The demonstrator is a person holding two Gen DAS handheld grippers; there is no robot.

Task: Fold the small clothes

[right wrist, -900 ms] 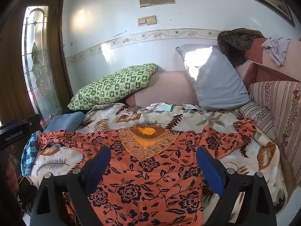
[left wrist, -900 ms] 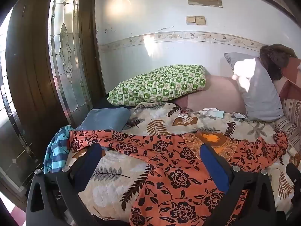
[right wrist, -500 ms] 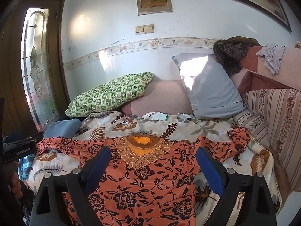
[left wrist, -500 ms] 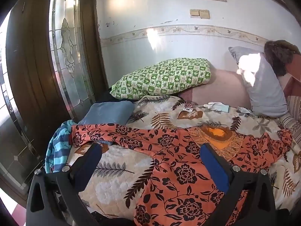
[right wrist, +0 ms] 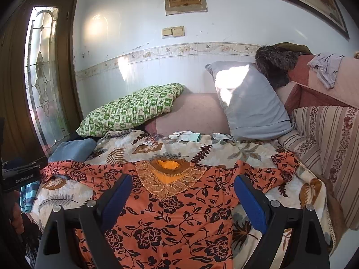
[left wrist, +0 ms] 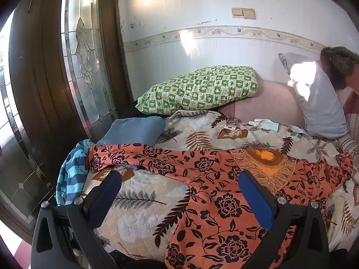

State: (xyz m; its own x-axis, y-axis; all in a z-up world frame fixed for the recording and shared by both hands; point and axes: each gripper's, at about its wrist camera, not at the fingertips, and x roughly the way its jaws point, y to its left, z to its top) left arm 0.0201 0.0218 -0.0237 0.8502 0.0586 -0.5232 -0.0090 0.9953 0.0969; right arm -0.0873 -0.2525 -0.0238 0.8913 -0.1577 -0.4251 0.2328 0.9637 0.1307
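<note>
Both my tongs, left gripper (left wrist: 179, 188) and right gripper (right wrist: 181, 189), gape released above the orange floral blouse (right wrist: 170, 210) spread flat on the leaf-print quilt (right wrist: 224, 152); "GenRobot.AI" marks the left one.

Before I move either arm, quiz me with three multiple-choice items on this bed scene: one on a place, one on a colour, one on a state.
1. Where does the orange floral shirt lie?
A. Spread flat on the leaf-print quilt
B. Draped over the grey pillow
C. Hanging on the door

2. What colour is the checked pillow by the wall?
A. Red and white
B. Green and white
C. Plain blue

3. How do the two tongs stand?
A. Both shut on the shirt
B. Left shut, right open
C. Both open, holding nothing

Answers:
1 A: the shirt's sleeves spread out to both sides over the quilt.
2 B: its squares are green and pale.
3 C: the left tongs and right tongs each show a wide gap with nothing between the fingers.
</note>
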